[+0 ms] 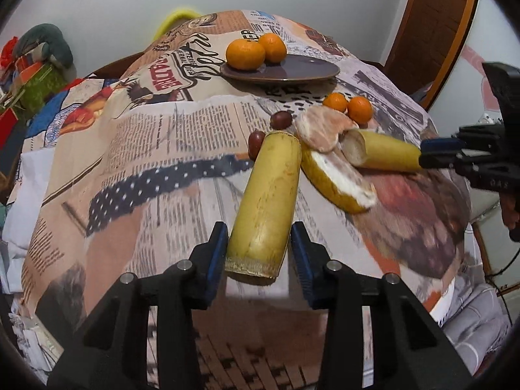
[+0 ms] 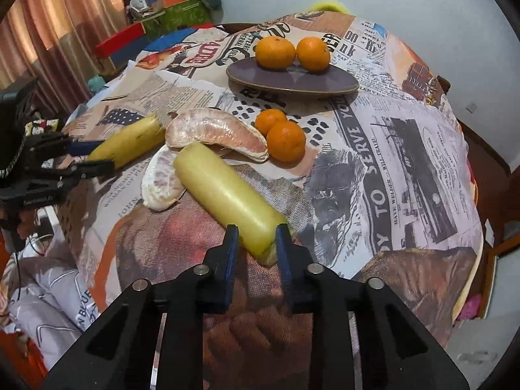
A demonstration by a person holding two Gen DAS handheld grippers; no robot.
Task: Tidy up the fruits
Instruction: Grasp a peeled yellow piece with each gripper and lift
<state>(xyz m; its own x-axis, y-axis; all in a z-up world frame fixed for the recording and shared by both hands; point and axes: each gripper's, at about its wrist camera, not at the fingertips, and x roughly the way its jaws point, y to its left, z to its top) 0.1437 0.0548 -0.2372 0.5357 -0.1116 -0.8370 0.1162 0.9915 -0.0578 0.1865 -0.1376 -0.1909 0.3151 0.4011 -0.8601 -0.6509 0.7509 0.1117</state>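
Left wrist view: we grip one banana half [image 1: 265, 201] with our left gripper [image 1: 258, 253], pads pressed to its sides. Right wrist view: our right gripper [image 2: 256, 250] is clamped on the other banana half [image 2: 224, 195], beside pomelo segments [image 2: 214, 130] on the tablecloth [image 2: 406, 162]. Two oranges [image 2: 275, 52] sit on the plate [image 2: 325, 81].

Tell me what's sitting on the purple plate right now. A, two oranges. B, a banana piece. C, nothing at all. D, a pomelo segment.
A: the purple plate carries two oranges side by side, while the banana pieces and pomelo segments lie off it on the cloth.
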